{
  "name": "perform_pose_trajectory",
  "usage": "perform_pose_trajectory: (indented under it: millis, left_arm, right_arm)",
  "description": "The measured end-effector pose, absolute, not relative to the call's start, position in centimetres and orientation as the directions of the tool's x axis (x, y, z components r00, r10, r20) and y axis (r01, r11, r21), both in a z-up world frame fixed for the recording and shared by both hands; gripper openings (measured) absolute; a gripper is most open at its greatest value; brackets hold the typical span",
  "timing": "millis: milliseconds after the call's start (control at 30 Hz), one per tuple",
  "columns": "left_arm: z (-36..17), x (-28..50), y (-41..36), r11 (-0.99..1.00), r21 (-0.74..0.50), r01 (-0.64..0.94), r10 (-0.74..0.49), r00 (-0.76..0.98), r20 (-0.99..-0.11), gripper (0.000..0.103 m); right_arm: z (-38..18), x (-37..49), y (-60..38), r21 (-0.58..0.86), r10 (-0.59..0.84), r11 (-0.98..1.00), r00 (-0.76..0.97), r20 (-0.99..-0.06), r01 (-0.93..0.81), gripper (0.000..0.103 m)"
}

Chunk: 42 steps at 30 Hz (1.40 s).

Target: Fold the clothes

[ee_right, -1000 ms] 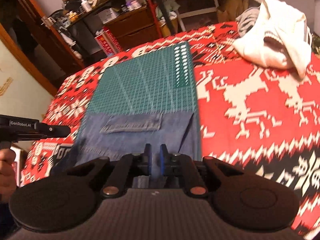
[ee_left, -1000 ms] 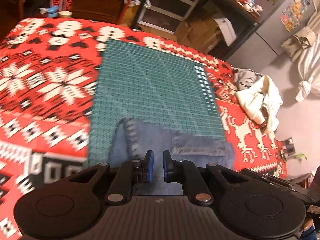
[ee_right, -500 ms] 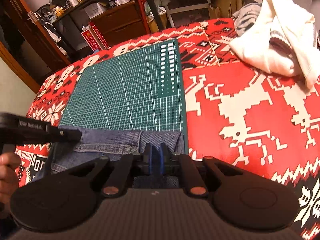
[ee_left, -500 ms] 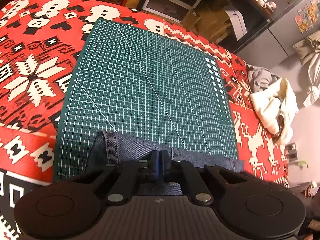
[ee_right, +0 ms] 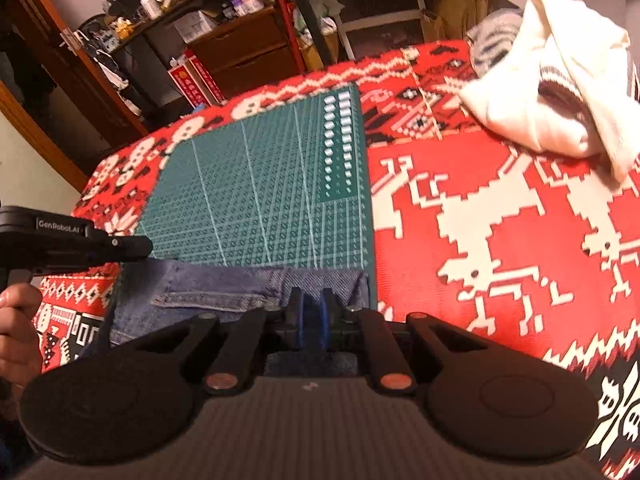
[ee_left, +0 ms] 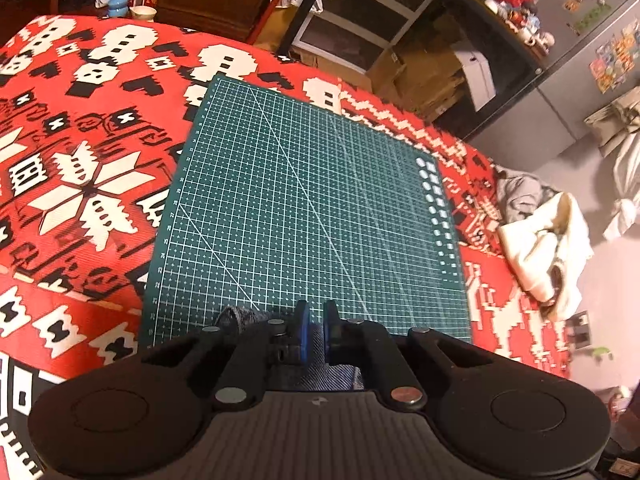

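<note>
Both your tongs, left gripper and right gripper, are nearly closed, pinching the jeans at the cutting mat six-o'clock edge; folding seems barely begun.

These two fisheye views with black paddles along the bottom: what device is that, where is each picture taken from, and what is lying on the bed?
No robot here: a person carries a handheld two-finger gripper in each hand, each with a camera looking forward along its jaws. The black shape at the bottom is the gripper's own body.

One view comes from the left gripper, the other from the right gripper. The right view also shows the left gripper from the side, with the person's hand under it.

A red patterned blanket carries a green cutting mat. Blue jeans lie across the mat's near edge. A cream garment sits crumpled farther right.

Both jaws stand nearly closed with denim between them.
</note>
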<state>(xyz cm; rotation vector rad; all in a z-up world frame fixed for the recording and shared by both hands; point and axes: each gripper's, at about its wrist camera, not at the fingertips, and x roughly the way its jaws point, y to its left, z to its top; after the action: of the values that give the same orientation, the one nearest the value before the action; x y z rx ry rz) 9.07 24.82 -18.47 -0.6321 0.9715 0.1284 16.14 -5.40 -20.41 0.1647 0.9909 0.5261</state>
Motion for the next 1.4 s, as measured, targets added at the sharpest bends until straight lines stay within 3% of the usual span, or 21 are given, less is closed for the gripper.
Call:
perform_pose_trajectory:
  millis: [200, 433, 667, 1133, 1200, 1400]
  left_arm:
    - [-17.9, 8.4, 22.7, 0.828, -0.478, -0.293, -0.241, 0.585, -0.775, 0.005]
    - [-19.3, 9.7, 17.9, 0.887, -0.413, -0.206, -0.258, 0.52, -0.814, 0.005]
    - [-20.0, 9.4, 17.4, 0.896, -0.394, -0.202, -0.237, 0.533, -0.812, 0.008]
    - [-19.8, 8.6, 17.8, 0.872, -0.438, -0.219, -0.267, 0.538, -0.8, 0.008]
    - [-19.9, 8.5, 17.7, 0.873, -0.436, -0.216, -0.266, 0.539, -0.799, 0.012]
    - [-20.1, 8.1, 17.8, 0.882, -0.422, -0.209, -0.264, 0.523, -0.81, 0.008]
  right_arm:
    - [-19.4, 15.8, -3.5, 0.334, 0.502, 0.851, 0.44, -0.745, -0.406, 0.01]
    - [-21.2, 15.8, -2.5, 0.267, 0.452, 0.876, 0.489, -0.746, -0.403, 0.006]
    - [-21.9, 15.9, -2.3, 0.24, 0.432, 0.887, 0.528, -0.731, -0.393, 0.0]
    - [-19.8, 14.6, -2.1, 0.268, 0.473, 0.868, 0.535, -0.7, -0.418, 0.003]
    - [-20.3, 14.0, -1.4, 0.243, 0.462, 0.868, 0.524, -0.716, -0.433, 0.003]
    - [-22.0, 12.3, -1.6, 0.192, 0.435, 0.874, 0.542, -0.719, -0.447, 0.005]
